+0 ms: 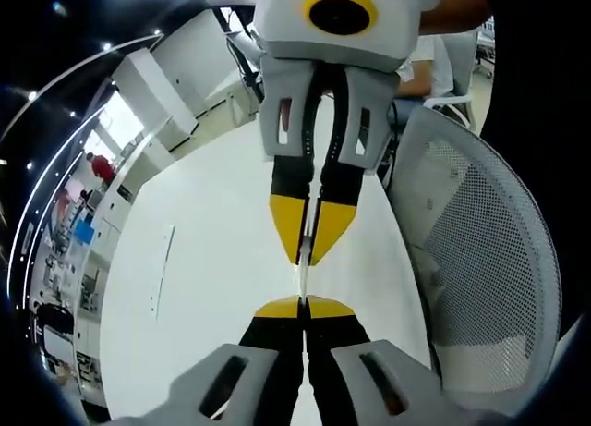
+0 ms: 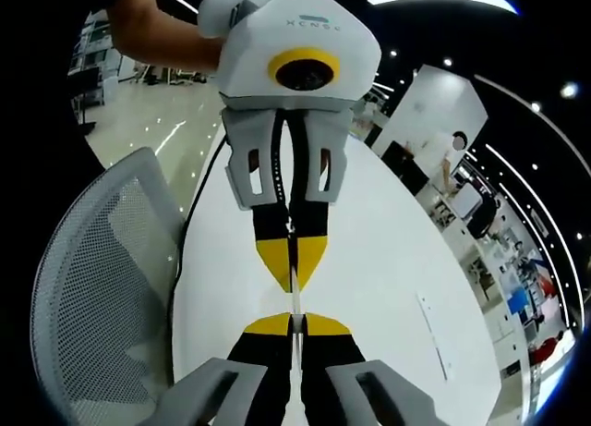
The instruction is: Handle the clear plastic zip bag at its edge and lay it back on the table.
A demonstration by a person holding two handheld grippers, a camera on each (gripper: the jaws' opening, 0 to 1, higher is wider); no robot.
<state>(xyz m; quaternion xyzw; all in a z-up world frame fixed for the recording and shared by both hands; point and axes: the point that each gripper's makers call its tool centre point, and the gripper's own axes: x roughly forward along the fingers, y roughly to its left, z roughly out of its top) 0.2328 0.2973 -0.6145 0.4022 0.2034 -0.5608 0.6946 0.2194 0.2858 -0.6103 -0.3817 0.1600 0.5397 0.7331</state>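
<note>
The clear zip bag (image 1: 304, 280) shows edge-on as a thin pale strip stretched between the two grippers, above the white table (image 1: 212, 260). In the left gripper view my left gripper (image 1: 303, 308) rises from the bottom, its yellow-tipped jaws shut on the bag's edge. The right gripper (image 1: 309, 252) points down at it from the top, also shut on that edge. The right gripper view mirrors this: the right gripper (image 2: 292, 324) is at the bottom, the left gripper (image 2: 291, 278) is above, and the bag's edge (image 2: 294, 301) runs between their tips. Most of the bag's sheet is too thin to make out.
A white mesh office chair (image 1: 480, 250) (image 2: 102, 269) stands close against the long table (image 2: 388, 260). A thin pale strip (image 1: 162, 269) (image 2: 434, 334) lies flat on the tabletop. A person's forearm (image 2: 157, 33) holds the left gripper. Shelves and desks stand in the background.
</note>
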